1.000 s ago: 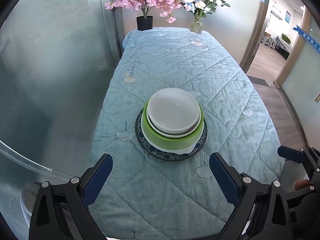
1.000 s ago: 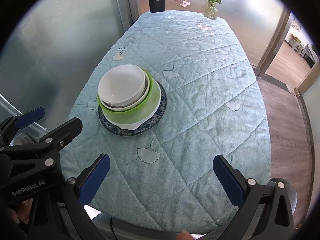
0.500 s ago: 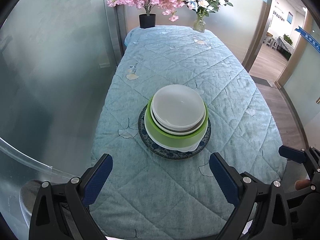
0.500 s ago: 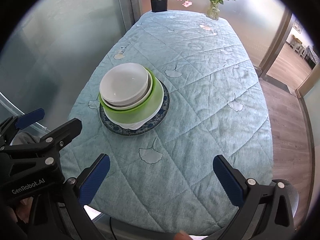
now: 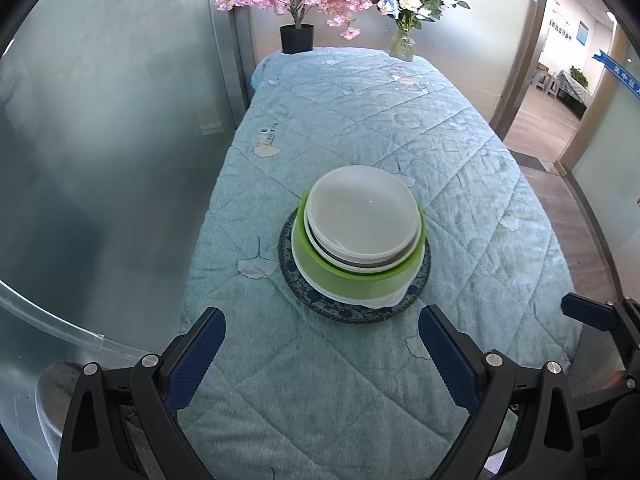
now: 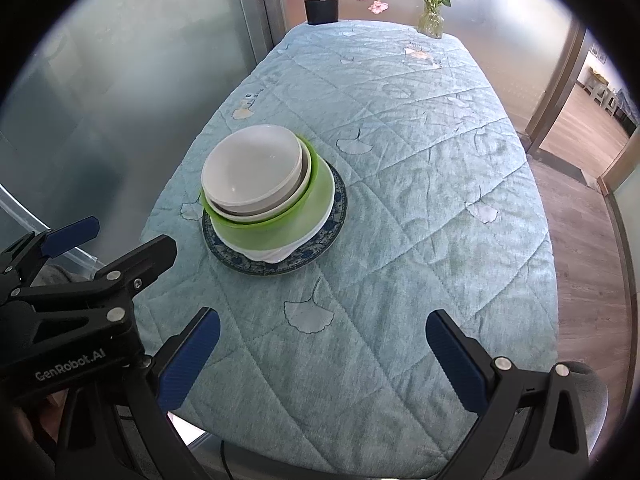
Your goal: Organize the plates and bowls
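A: While both tools hover, where is the stack?
B: At twelve o'clock of the left gripper (image 5: pixel 320 344): white bowls (image 5: pixel 362 210) nested in a green bowl (image 5: pixel 352 280) on a blue-patterned plate (image 5: pixel 416 296), on the quilted table (image 5: pixel 360 112).
A: The tongs?
B: Left gripper and right gripper (image 6: pixel 320 348) both gape wide, holding nothing.

1. A long table (image 5: pixel 460 152) stands beside a frosted glass wall, covered by a quilted light-blue cloth (image 5: pixel 340 392) with ginkgo-leaf prints.
2. Near the middle, a blue-patterned plate (image 5: pixel 298 290) lies on the cloth.
3. At the far end stand a black flowerpot (image 5: pixel 297 39) and a glass vase (image 5: pixel 402 46), well apart from the plate.
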A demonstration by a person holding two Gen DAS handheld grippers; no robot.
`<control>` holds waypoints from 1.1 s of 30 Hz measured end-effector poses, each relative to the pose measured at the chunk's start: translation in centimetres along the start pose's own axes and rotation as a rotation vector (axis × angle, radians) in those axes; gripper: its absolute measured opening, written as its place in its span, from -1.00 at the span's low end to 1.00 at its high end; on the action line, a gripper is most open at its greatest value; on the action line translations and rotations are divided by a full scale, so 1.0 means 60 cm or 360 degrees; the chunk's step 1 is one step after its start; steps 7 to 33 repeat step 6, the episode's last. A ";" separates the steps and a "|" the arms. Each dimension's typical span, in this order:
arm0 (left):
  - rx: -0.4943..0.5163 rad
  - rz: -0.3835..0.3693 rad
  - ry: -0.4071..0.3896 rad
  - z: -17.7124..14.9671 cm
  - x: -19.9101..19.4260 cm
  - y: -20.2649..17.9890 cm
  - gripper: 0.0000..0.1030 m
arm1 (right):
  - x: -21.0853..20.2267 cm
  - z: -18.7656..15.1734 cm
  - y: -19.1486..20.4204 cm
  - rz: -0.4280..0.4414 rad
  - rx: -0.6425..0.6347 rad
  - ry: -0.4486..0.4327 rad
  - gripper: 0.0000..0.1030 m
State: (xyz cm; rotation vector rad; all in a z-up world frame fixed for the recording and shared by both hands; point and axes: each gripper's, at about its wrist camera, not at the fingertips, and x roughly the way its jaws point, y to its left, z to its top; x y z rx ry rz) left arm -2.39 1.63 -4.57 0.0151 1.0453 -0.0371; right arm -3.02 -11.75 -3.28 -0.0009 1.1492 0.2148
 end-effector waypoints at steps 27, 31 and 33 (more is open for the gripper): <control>0.0029 -0.0040 -0.0026 0.000 0.016 -0.009 0.99 | 0.005 -0.001 -0.001 0.0029 -0.0026 -0.0045 0.99; 0.0029 -0.0040 -0.0026 0.000 0.016 -0.009 0.99 | 0.005 -0.001 -0.001 0.0029 -0.0026 -0.0045 0.99; 0.0029 -0.0040 -0.0026 0.000 0.016 -0.009 0.99 | 0.005 -0.001 -0.001 0.0029 -0.0026 -0.0045 0.99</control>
